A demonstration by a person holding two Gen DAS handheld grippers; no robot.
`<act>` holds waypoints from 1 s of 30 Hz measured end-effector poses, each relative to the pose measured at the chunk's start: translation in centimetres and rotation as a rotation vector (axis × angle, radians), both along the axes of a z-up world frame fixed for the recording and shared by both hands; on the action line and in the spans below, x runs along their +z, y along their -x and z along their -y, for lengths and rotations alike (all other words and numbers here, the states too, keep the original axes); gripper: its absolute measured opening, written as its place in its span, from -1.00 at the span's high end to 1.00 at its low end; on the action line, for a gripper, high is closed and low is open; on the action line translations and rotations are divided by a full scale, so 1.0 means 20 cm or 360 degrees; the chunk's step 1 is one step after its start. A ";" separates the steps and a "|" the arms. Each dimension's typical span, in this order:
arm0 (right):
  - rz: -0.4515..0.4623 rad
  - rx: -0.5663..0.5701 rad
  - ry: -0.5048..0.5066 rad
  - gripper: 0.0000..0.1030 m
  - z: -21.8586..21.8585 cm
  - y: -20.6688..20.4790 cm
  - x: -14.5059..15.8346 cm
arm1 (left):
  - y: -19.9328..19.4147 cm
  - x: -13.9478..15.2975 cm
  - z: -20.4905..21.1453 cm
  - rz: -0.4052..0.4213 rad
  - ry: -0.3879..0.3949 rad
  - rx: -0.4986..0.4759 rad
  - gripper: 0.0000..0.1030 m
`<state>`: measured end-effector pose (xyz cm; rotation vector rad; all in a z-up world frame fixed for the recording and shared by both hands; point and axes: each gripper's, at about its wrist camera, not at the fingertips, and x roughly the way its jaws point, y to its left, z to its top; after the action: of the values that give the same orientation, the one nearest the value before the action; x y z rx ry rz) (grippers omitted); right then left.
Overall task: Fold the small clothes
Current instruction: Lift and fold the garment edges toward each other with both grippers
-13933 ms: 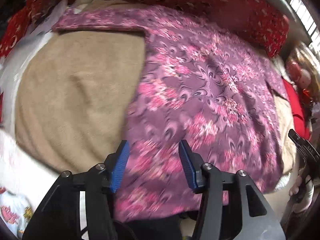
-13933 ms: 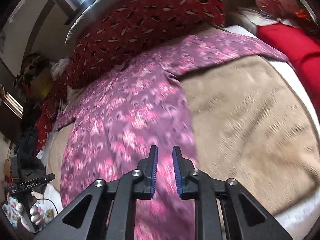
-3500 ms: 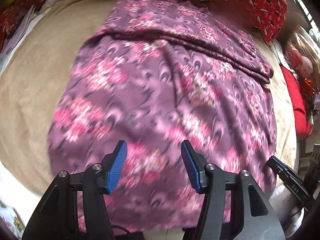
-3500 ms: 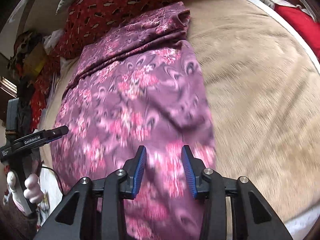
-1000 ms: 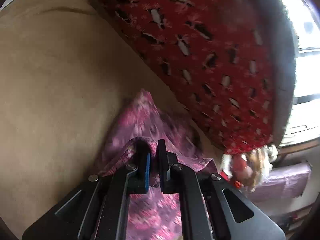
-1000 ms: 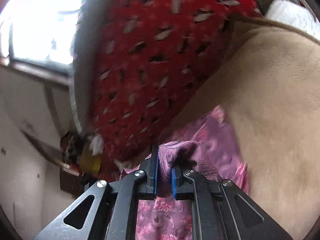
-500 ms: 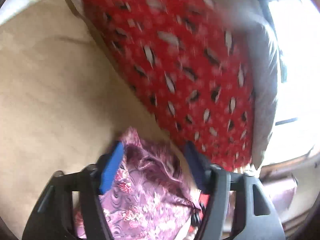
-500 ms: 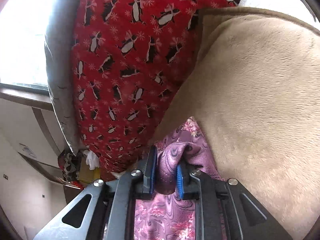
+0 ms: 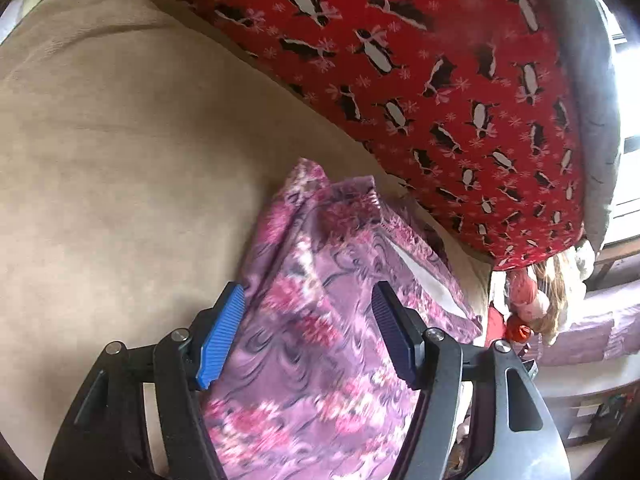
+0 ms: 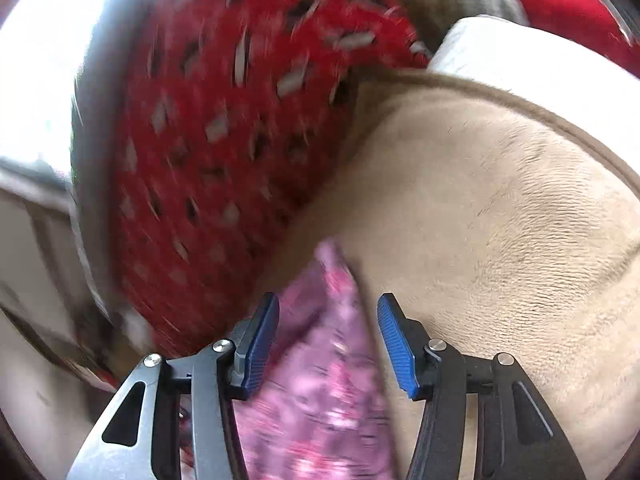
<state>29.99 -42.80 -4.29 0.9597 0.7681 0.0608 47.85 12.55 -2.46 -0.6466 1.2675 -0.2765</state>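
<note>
A purple garment with pink flowers (image 9: pixel 320 320) lies folded over on the beige blanket (image 9: pixel 120 160); its far corner rests close to the red pillow. My left gripper (image 9: pixel 306 336) is open, its jaws wide apart over the garment's left far corner, holding nothing. In the right wrist view the same garment (image 10: pixel 324 368) shows blurred, its right far corner pointing at the pillow. My right gripper (image 10: pixel 328 346) is open just above that corner, empty.
A red pillow with a penguin print (image 9: pixel 440 80) lies along the far side of the blanket, also in the right wrist view (image 10: pixel 224 160). A doll and clutter (image 9: pixel 540 296) sit past the bed's right end. A white sheet (image 10: pixel 500 60) and red cloth (image 10: pixel 572 4) lie at right.
Both grippers were shut on the garment's far corners a second ago. The left opened half a second ago, the right opened since then. The corners now lie on the blanket.
</note>
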 end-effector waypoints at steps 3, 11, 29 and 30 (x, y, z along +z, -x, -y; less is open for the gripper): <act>-0.0104 0.0088 0.0175 -0.05 -0.09 -0.08 -0.05 | -0.02 -0.03 0.08 -0.0039 -0.0138 0.0002 -0.27; -0.0012 0.0227 0.0456 0.92 -0.28 -0.20 0.03 | 0.08 0.11 0.18 0.0190 -0.0454 -0.0048 0.94; -0.0001 0.0181 0.0183 0.58 -0.20 -0.13 -0.05 | 0.17 -0.06 -0.28 0.0025 -0.0051 0.0275 0.72; 0.0014 0.0202 0.0124 0.46 -0.20 -0.04 -0.06 | 0.22 -0.03 -0.28 0.0046 -0.0035 0.0251 0.72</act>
<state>30.83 -38.71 -5.44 0.8359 0.8167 0.1444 43.45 18.23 -3.14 -0.7172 1.1830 -0.1408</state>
